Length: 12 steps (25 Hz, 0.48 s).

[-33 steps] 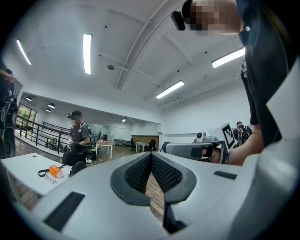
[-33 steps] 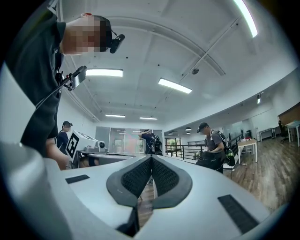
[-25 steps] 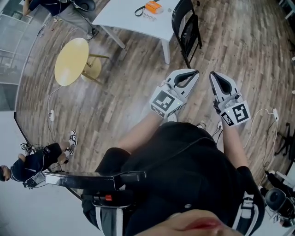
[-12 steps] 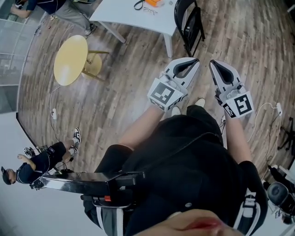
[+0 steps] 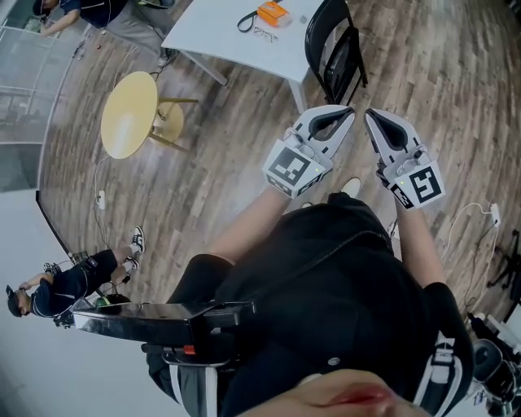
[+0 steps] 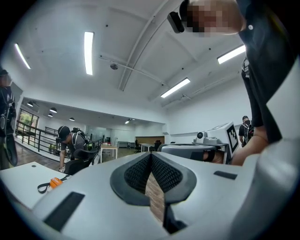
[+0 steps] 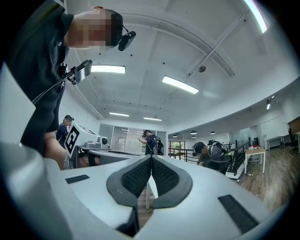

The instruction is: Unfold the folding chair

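The folding chair (image 5: 335, 49), black and folded flat, stands upright against the corner of a white table (image 5: 236, 37) at the top of the head view. My left gripper (image 5: 348, 111) and right gripper (image 5: 370, 116) are held side by side and level, just short of the chair and pointing toward it, touching nothing. In the left gripper view the left gripper (image 6: 151, 155) has its jaws pressed together with nothing between them. The right gripper (image 7: 151, 158) looks the same in its own view, shut and empty.
An orange object (image 5: 270, 12) and a black strap lie on the white table. A round yellow table (image 5: 129, 114) stands to the left on the wood floor. A person (image 5: 65, 289) crouches at lower left. A white cable (image 5: 472, 213) runs along the floor at right.
Both grippers have moved together a little toward the folded chair as the person steps forward. Their jaws have stayed shut.
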### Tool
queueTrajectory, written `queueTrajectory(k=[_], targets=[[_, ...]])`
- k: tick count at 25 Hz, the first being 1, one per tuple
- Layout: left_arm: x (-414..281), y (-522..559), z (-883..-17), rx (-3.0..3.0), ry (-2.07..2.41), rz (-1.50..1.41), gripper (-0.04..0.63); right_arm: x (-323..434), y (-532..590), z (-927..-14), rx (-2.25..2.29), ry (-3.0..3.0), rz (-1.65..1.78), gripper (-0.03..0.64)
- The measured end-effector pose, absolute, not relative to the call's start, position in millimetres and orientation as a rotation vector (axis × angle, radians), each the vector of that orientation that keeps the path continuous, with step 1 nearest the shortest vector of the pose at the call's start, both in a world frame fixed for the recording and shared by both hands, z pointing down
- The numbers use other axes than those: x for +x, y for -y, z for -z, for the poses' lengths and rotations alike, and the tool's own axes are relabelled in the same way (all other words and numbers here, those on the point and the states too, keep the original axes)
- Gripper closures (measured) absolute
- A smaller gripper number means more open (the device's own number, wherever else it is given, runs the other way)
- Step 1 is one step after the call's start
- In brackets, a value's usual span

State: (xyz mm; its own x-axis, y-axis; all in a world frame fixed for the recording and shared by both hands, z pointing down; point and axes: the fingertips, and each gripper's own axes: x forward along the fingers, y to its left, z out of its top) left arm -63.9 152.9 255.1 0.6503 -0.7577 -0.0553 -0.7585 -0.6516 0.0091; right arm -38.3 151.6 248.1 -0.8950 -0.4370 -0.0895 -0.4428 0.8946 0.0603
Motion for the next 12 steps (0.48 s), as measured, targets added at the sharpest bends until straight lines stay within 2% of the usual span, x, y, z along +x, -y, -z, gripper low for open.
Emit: queueTrajectory(k=[12], targets=[[-9,-53,-272,-2.861,-1.364,-0.031,0.591,9,-54,-264,-0.593,-3.012,-0.057,0.609]])
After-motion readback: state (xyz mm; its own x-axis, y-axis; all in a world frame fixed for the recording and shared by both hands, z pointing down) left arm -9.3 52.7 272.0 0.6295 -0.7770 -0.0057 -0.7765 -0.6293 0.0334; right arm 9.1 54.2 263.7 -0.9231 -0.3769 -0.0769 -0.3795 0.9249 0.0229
